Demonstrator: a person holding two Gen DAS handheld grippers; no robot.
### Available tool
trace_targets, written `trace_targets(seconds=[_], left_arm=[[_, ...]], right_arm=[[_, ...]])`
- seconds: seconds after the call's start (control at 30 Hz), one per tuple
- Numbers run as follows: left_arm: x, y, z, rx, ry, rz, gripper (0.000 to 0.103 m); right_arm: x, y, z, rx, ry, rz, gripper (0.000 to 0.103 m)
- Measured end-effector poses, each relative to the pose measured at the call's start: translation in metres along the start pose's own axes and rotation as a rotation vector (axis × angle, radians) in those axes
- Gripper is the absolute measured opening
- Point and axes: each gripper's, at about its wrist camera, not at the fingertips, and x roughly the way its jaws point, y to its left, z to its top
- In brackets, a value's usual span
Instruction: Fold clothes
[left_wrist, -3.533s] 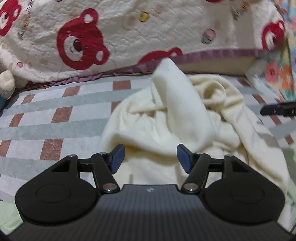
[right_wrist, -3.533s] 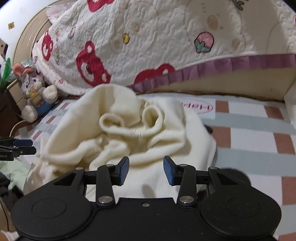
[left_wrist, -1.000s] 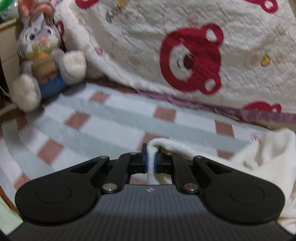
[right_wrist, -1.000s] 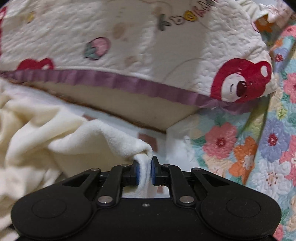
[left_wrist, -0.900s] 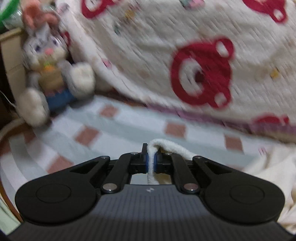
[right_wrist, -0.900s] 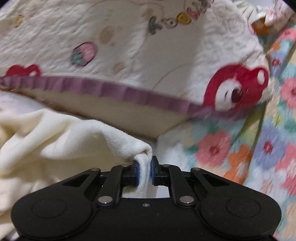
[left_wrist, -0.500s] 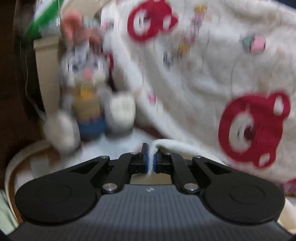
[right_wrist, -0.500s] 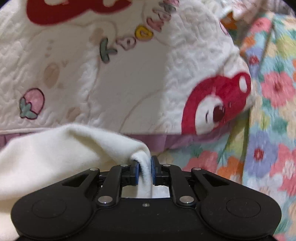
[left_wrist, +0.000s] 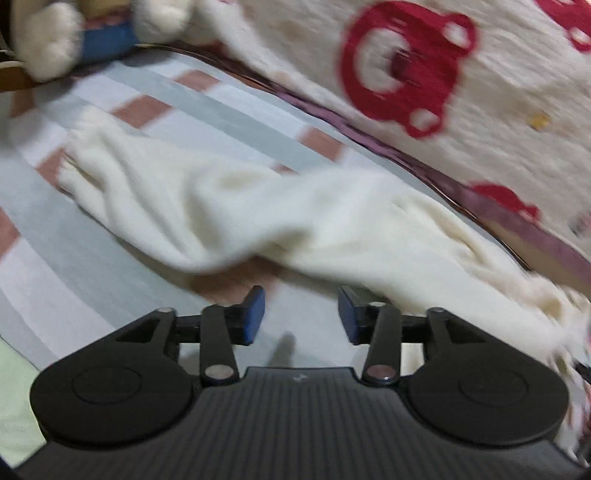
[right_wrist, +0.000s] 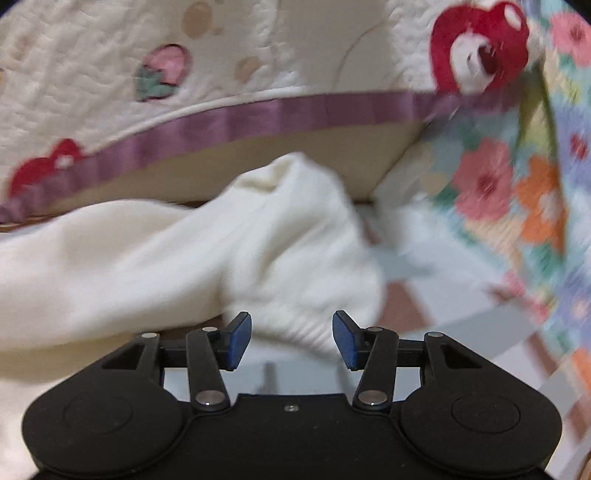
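**A:** What am I working on here?

**B:** I'm over a bed: a bedsheet (left_wrist: 92, 236) of grey and white stripes with brick-red squares. Behind it a cream quilt (left_wrist: 461, 122) printed with red bear faces hangs down, edged with a purple ribbon trim (right_wrist: 258, 118). A stuffed toy (left_wrist: 74, 33) sits at the far left corner of my left view, blurred. On my right view a floral blanket (right_wrist: 517, 192) fills the right side.

**A:** Any baskets or boxes?

**B:** I can't point to one in either view.

**A:** And the garment?

**B:** The cream fleece garment (left_wrist: 258, 218) lies stretched across the sheet, along the foot of the quilt. In my left view it runs from the far left down to the lower right, passing just beyond my left tool (left_wrist: 301, 314). Its jaws have just been opening and stand apart, with bare sheet between them; the cloth's edge lies behind the right finger. My right tool (right_wrist: 291, 341) has also just been opening. A ribbed hem (right_wrist: 306, 328) of the garment lies just ahead of the gap, and the pads (right_wrist: 238, 341) don't press on it.
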Motion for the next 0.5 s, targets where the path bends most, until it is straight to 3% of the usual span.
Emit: trace_targets(seconds=[0.17, 0.33, 0.5], left_arm=[[0.004, -0.02, -0.023, 0.094, 0.096, -0.053, 0.051], [0.01, -0.017, -0.038, 0.016, 0.25, -0.193, 0.055], [0.015, -0.037, -0.055, 0.118, 0.287, -0.175, 0.055]], right_arm=[[-0.02, 0.027, -0.027, 0.006, 0.037, 0.16, 0.054], [-0.03, 0.051, -0.032, 0.024, 0.098, 0.285, 0.054], [-0.052, 0.064, -0.037, 0.071, 0.161, 0.422, 0.055]])
